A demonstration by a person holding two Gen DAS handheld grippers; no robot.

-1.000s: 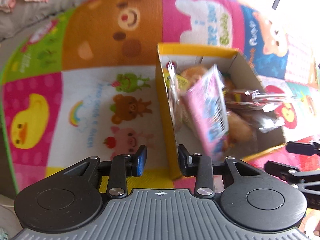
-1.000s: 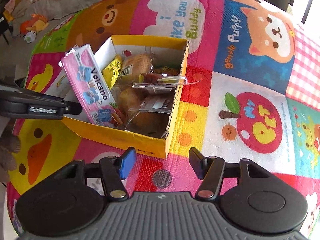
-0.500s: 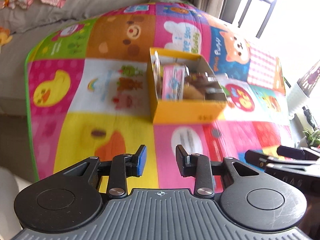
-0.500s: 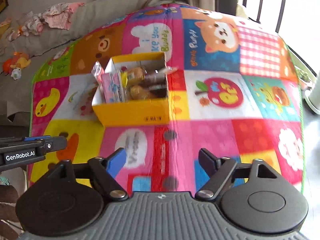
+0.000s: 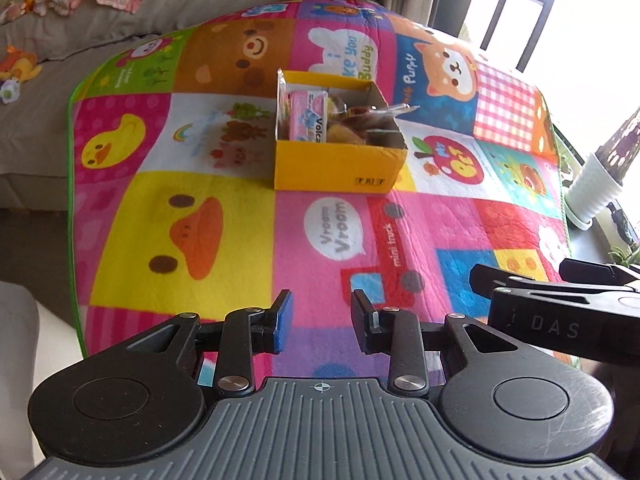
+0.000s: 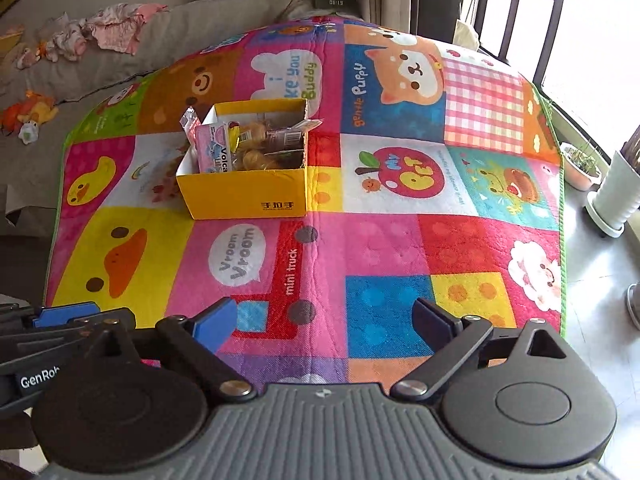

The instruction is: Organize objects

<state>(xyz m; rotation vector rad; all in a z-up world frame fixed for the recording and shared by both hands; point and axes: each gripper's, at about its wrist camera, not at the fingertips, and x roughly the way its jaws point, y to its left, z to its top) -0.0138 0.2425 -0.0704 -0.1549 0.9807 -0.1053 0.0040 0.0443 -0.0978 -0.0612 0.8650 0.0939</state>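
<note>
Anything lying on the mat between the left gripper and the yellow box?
No objects. In the left wrist view, only bare play mat with its Vroom Vroom and mini truck prints lies between the left gripper and the yellow box.

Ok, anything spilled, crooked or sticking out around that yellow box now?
Nothing spilled on the mat. The yellow box sits upright, but the pink Volcano packet stands on end and pokes above its rim at the left, and a clear wrapper juts over the right wall.
</note>
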